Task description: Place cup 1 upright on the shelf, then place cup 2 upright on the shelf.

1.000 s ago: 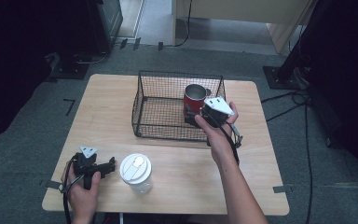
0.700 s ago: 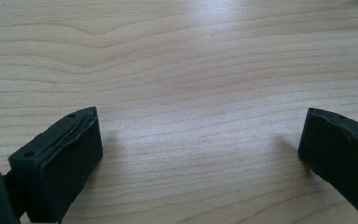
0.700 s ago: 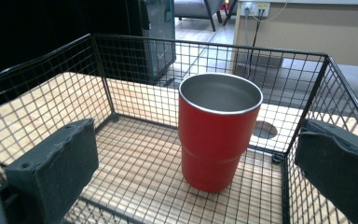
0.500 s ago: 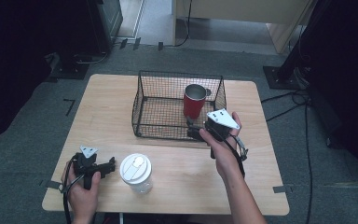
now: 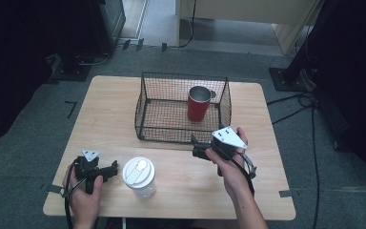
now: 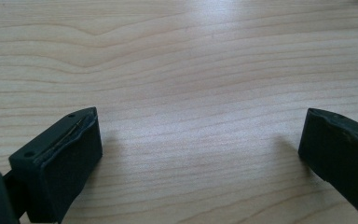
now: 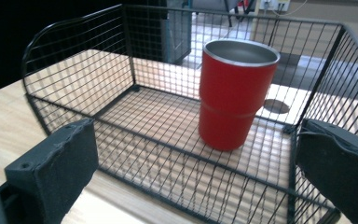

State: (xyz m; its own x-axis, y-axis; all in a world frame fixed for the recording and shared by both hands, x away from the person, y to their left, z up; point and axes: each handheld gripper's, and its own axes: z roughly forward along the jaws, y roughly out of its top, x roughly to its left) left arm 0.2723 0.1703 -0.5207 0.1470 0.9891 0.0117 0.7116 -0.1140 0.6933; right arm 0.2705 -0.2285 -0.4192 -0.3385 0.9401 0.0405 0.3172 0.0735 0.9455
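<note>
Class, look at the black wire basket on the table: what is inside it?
Inside the black wire mesh basket stands one red metal cup with a silver rim, upright near its right side. The mesh floor elsewhere is bare. The cup's interior is hidden from the right gripper view.

Wooden table (image 5: pixel 109 119), white-lidded cup (image 5: pixel 140 177) near its front edge, grey carpet (image 5: pixel 24 157) around

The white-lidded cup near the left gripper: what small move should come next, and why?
Probably the left gripper should ease forward around the white-lidded cup. Its jaws stand open over bare table, and the cup is just beside them. The red cup stands in the basket already, and the right gripper is open outside it.
</note>
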